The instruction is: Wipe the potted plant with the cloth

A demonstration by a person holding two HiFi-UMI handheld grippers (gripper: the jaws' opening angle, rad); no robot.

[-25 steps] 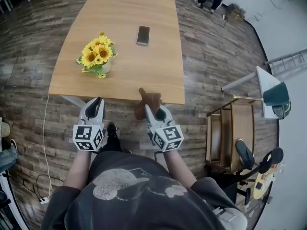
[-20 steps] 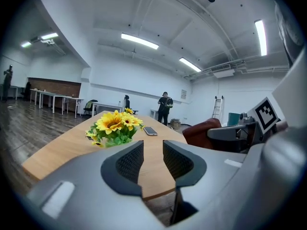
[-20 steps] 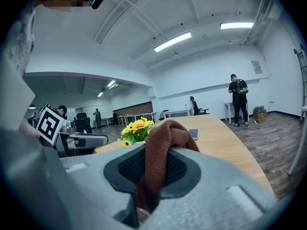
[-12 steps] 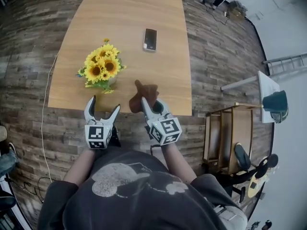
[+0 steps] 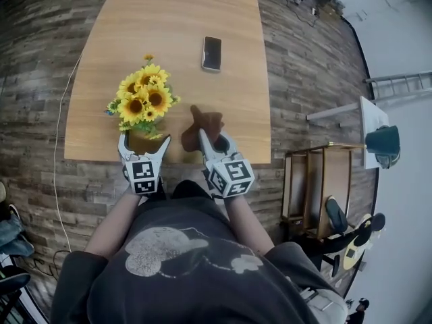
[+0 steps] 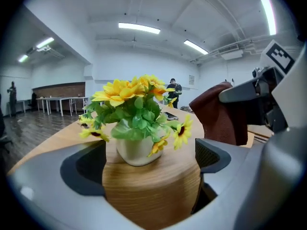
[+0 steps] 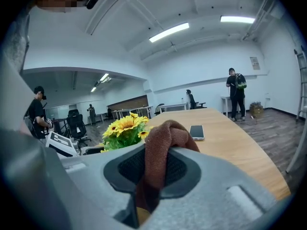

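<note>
Head view: sunflowers (image 5: 145, 100) mostly hide the pot (image 6: 136, 150) — left gripper (image 5: 144, 139) just opened, empty; right gripper (image 5: 211, 139) clamps cloth (image 5: 206, 120).

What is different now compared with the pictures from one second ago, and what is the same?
The left gripper moved forward to the potted plant at the near edge of the table, and its jaws have just been opening; they now stand wide, not touching it. The right gripper moved forward a little, still shut on the cloth. The potted plant and the phone stayed in place.

Base of potted plant (image 5: 145, 103) was hidden overhead, cloth (image 5: 206, 121) was half buried in right hand-held gripper (image 5: 212, 140), tabletop (image 5: 233, 93) was cropped.
</note>
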